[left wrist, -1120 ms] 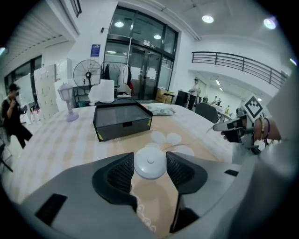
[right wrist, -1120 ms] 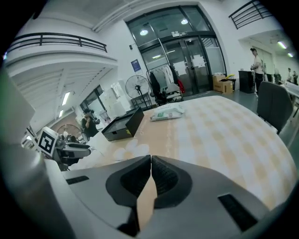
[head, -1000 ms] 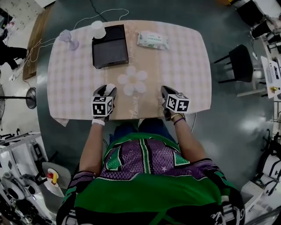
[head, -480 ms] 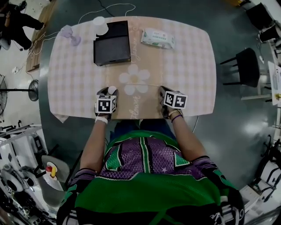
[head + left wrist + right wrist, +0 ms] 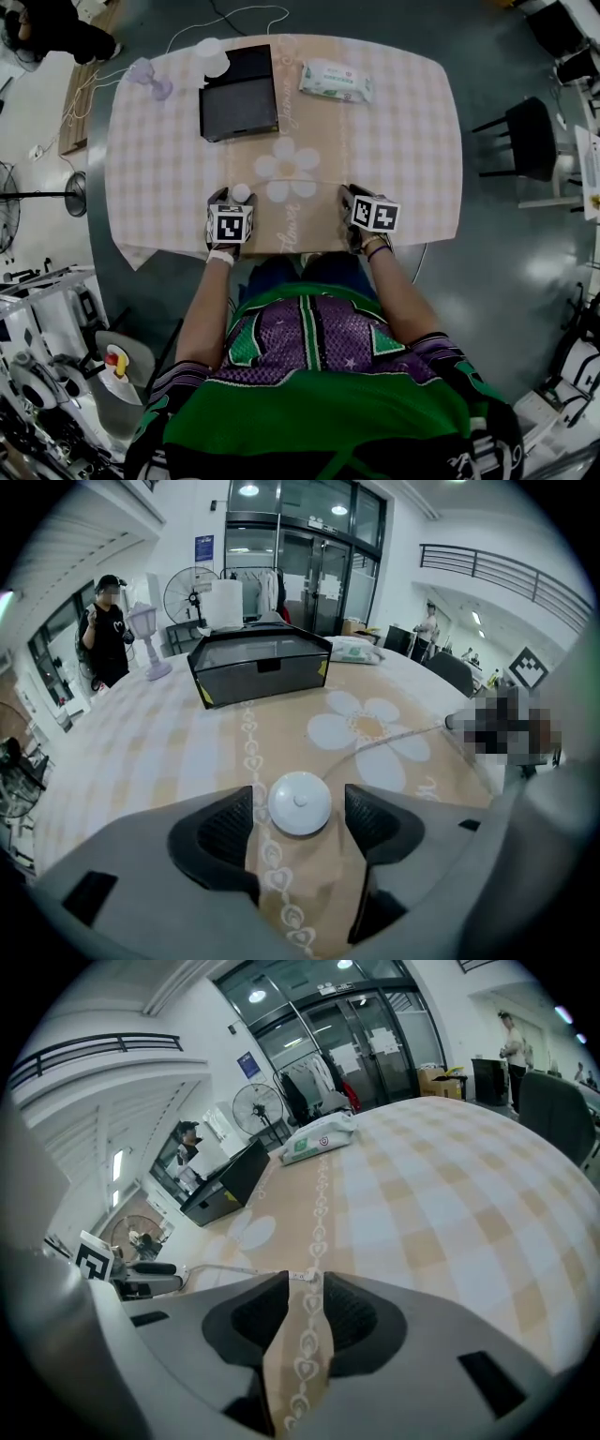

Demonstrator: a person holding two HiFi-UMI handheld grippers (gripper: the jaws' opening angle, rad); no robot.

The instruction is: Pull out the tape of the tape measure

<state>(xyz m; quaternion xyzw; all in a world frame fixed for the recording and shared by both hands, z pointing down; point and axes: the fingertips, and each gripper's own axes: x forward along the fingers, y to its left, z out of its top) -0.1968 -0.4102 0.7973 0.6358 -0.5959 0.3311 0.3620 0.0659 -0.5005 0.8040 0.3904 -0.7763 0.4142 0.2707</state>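
A round white tape measure point(image 5: 300, 802) lies flat on the checked tablecloth point(image 5: 159, 169), also visible in the head view point(image 5: 241, 192). My left gripper point(image 5: 298, 810) straddles it. Its jaws have just been opening, with a gap showing on each side of the case, so it stands open. A thin tape point(image 5: 394, 736) runs from the case rightward across the flower print. The tape's end point(image 5: 302, 1277) lies at the tips of my right gripper point(image 5: 303, 1288). Those jaws have just been opening too and stand slightly apart, not pressing on it.
A black box point(image 5: 236, 94), a white cup point(image 5: 212, 56), a small purple fan point(image 5: 145, 77) and a pack of wipes point(image 5: 336, 82) sit at the table's far side. Both grippers are close to the table's near edge. A black chair point(image 5: 525, 141) stands to the right.
Both grippers have sunk towards the table near its front edge and then held still. The tape measure now rests on the cloth.
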